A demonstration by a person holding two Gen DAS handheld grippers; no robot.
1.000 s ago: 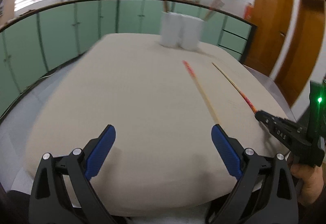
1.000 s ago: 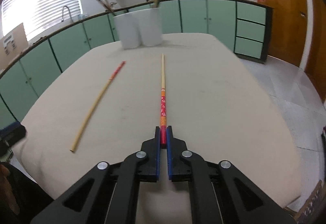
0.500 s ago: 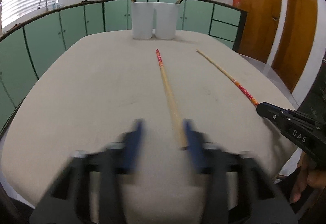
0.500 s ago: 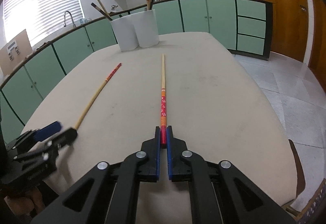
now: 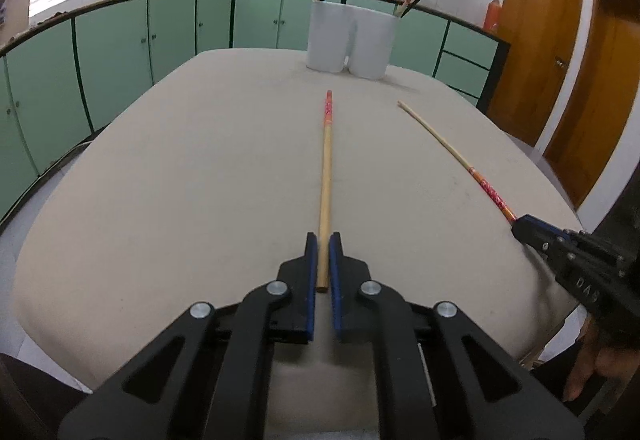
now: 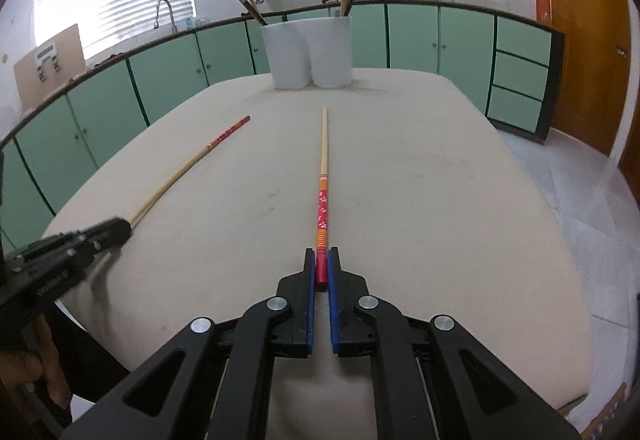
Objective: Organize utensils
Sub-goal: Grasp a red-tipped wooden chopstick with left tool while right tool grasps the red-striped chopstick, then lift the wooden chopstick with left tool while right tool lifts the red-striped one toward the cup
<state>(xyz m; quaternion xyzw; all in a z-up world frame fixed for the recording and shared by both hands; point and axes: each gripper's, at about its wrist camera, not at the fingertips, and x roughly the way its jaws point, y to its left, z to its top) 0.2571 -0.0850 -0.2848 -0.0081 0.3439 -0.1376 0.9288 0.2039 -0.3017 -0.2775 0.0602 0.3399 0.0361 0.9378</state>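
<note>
While two white holders [image 5: 352,39] stand touching each other at the far end of the beige table [image 5: 180,179], with dark and red utensils leaning out of them, the ground between them and both grippers is crossed only by the two chopsticks. The left chopstick [image 5: 326,175] is laid with its red end toward the holders and its plain end clamped between the blue pads of the left gripper [image 5: 323,252], whose jaws are drawn together on it. The right chopstick [image 6: 323,175] is pointed with its thin tip toward the holders, and its red flowered end is gripped by the closed right gripper [image 6: 322,264]. Compared with a second earlier, the left jaws, then spread wide beside the stick, are now closed on it, while the right grip is unchanged. Both chopsticks are kept well apart, near the table's edge farthest from the holders. Green cabinets [image 5: 120,51] are seen beyond the holders and wooden doors [image 5: 536,51] to their right.
</note>
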